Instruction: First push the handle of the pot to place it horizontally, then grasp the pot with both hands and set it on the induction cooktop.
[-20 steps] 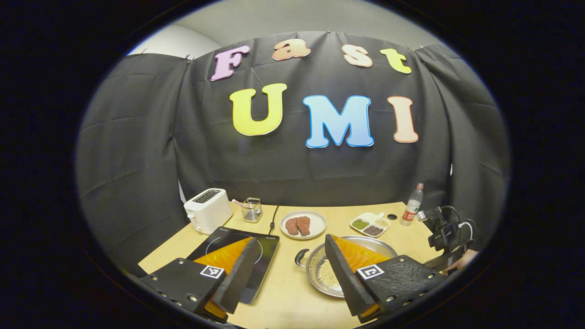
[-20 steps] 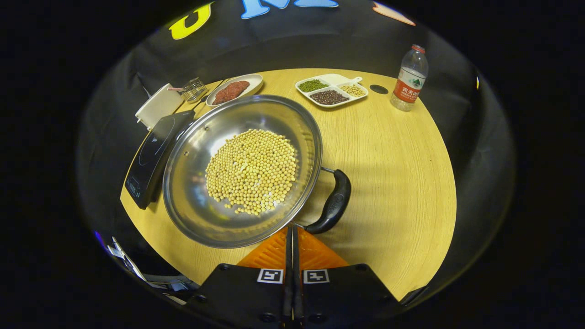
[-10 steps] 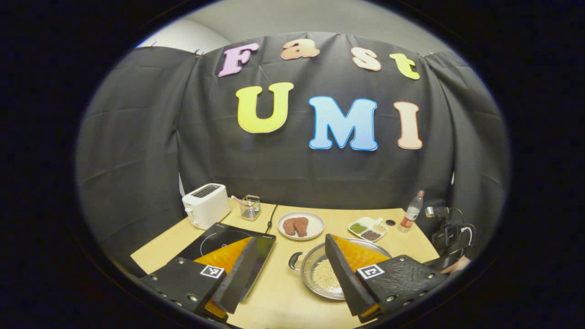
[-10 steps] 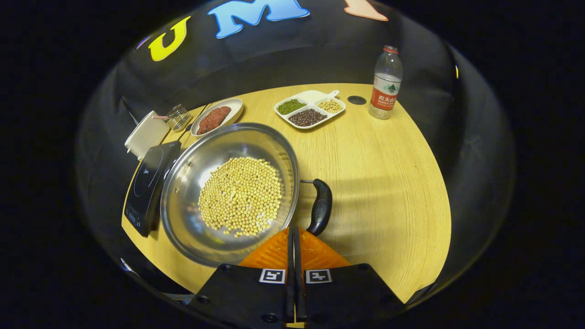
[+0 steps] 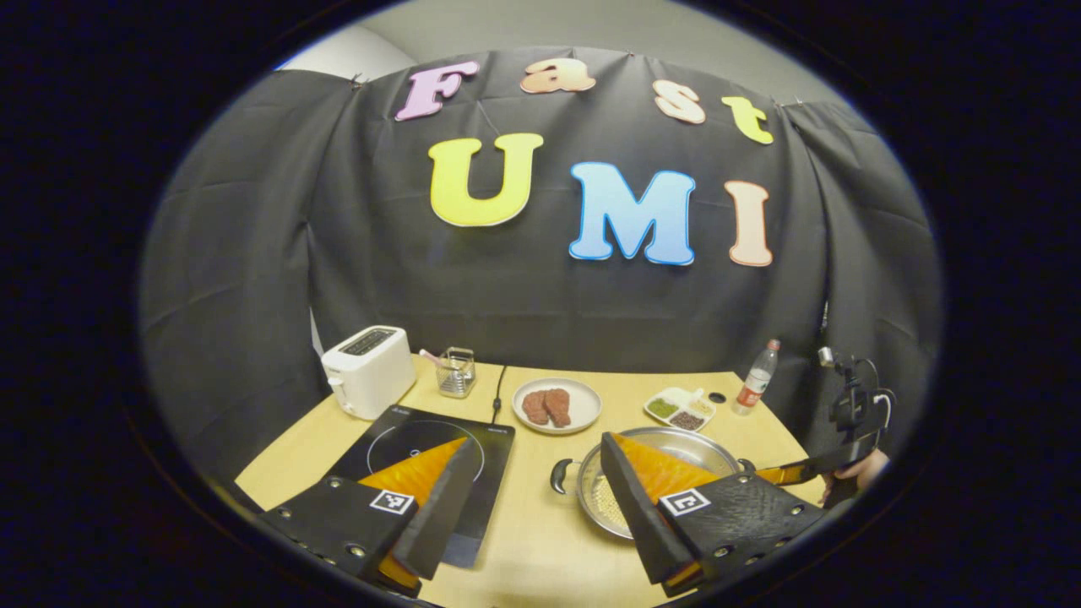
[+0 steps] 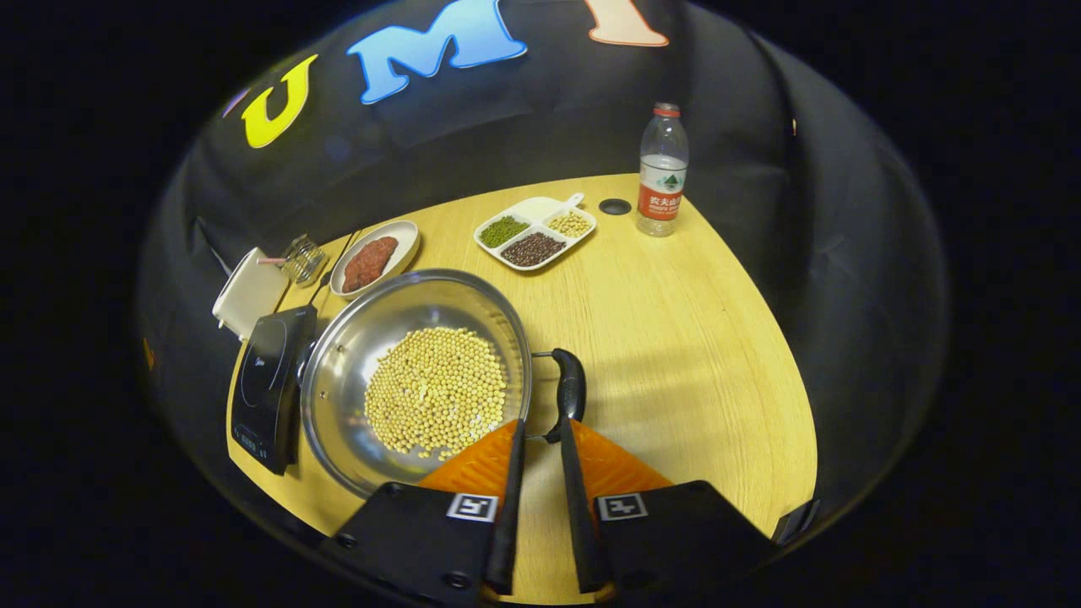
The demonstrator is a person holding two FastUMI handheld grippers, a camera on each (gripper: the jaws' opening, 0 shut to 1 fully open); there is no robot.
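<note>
One wooden table (image 6: 701, 338) carries everything, with bare room on its right half out to the curved edge. One induction cooktop (image 6: 266, 384) lies at the table's left edge, and one steel pot (image 6: 372, 338) of beans sits just beside it on the right, its two black handles (image 6: 568, 393) pointing left and right. One toaster (image 5: 368, 370), one plate of meat (image 6: 374, 257), one divided dish (image 6: 534, 235) and one bottle (image 6: 662, 173) line the far side. Right gripper (image 6: 540, 507) hangs near the pot's right handle, jaws slightly parted, empty. Left gripper (image 5: 532, 507) hangs wide apart, holding nothing, over the gap between cooktop and pot.
</note>
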